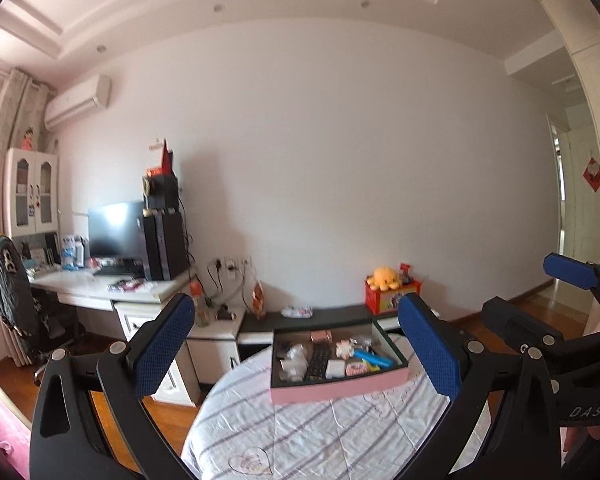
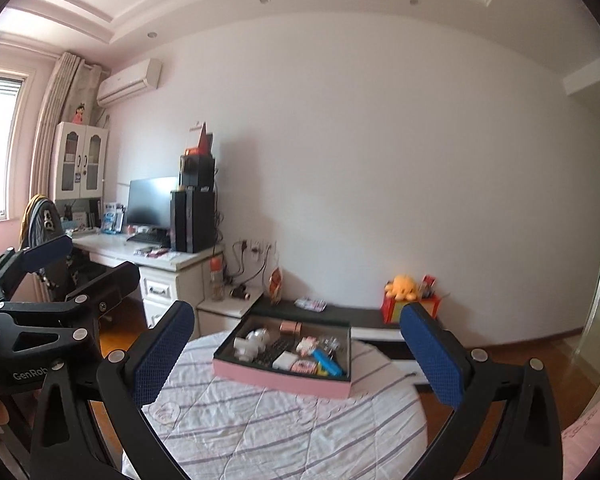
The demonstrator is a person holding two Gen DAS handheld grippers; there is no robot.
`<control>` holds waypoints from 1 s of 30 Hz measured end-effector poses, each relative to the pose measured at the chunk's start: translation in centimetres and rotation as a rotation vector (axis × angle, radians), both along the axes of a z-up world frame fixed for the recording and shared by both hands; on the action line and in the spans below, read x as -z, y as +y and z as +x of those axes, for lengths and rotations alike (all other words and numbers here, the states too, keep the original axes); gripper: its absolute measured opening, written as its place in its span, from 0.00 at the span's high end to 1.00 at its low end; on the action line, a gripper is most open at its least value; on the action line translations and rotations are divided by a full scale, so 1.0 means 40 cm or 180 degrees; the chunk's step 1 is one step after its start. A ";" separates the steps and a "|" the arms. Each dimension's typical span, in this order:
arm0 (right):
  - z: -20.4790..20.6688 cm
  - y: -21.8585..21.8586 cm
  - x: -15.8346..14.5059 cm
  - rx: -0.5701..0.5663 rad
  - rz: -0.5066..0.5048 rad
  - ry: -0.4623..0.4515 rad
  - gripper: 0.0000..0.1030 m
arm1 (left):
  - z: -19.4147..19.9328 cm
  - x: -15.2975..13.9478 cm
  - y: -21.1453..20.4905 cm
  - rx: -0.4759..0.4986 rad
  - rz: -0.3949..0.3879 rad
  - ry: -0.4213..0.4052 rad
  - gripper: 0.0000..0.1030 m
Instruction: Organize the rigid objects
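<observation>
Left wrist view: left gripper (image 1: 296,344) spread wide, holding nothing, touching nothing. Right gripper (image 2: 298,354) also wide, nothing between its blue pads (image 2: 162,354). Past both, pink box (image 1: 340,388) sits on striped round table (image 1: 300,432), small rigid objects (image 2: 296,354) jumbled inside. Yellow plush (image 1: 383,277) by far wall.

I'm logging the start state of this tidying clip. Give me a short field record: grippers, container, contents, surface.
left gripper: open, holding nothing, apart from the box
right gripper: open, holding nothing
container: pink box, lid off, dark inside
contents: blue bar, black remote, white block, other small items too blurred to name
surface: round table with striped cloth
</observation>
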State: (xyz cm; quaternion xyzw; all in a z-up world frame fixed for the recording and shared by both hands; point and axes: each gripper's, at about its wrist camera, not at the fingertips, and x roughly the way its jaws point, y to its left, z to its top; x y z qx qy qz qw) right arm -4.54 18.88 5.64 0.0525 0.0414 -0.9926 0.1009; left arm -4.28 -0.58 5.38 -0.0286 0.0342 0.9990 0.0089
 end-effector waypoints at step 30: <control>0.048 -0.037 -0.030 0.0082 0.0042 0.0346 0.00 | 0.070 -0.029 -0.021 -0.0196 -0.0030 0.0396 0.00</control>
